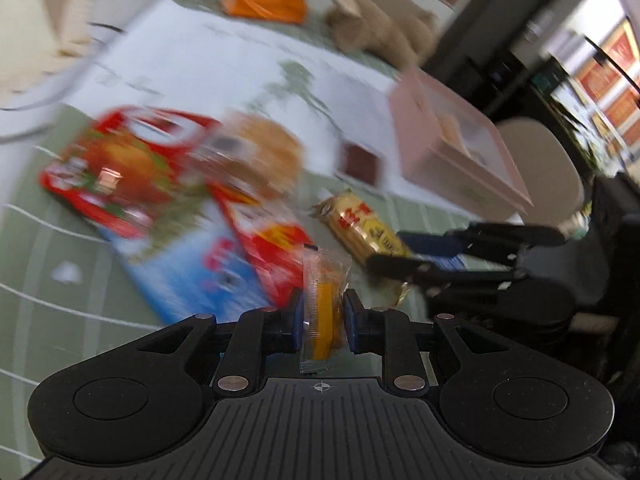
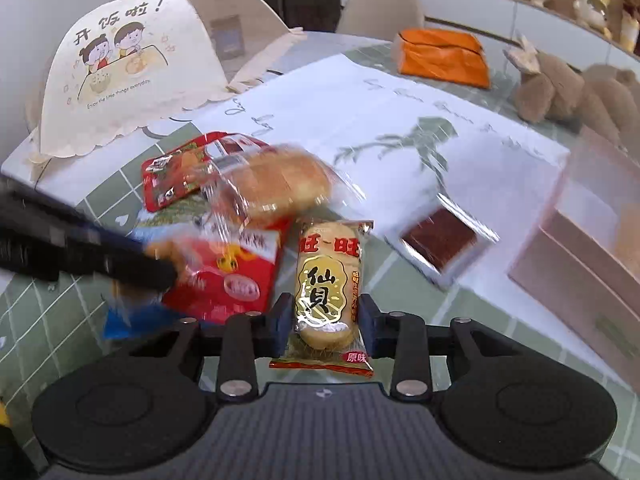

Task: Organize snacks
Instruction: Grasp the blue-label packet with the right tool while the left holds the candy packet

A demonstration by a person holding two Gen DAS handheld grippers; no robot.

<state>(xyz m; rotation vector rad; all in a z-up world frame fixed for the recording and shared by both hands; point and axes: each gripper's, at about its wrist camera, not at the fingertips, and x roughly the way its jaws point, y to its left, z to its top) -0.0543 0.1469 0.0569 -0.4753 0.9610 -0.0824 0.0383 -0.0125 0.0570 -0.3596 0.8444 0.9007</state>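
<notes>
In the left wrist view, a red snack bag (image 1: 116,168) lay blurred at left on the surface (image 1: 32,264). At lower centre the left tool (image 1: 322,320) was clamped narrowly on a small orange sweet in clear wrap (image 1: 322,304). In the right wrist view, wrapped bread (image 2: 280,188) sat at centre, and below it the right tool (image 2: 326,322) had its pads against a gold rice cracker packet (image 2: 326,280). A pink box (image 2: 576,264) stood at right.
</notes>
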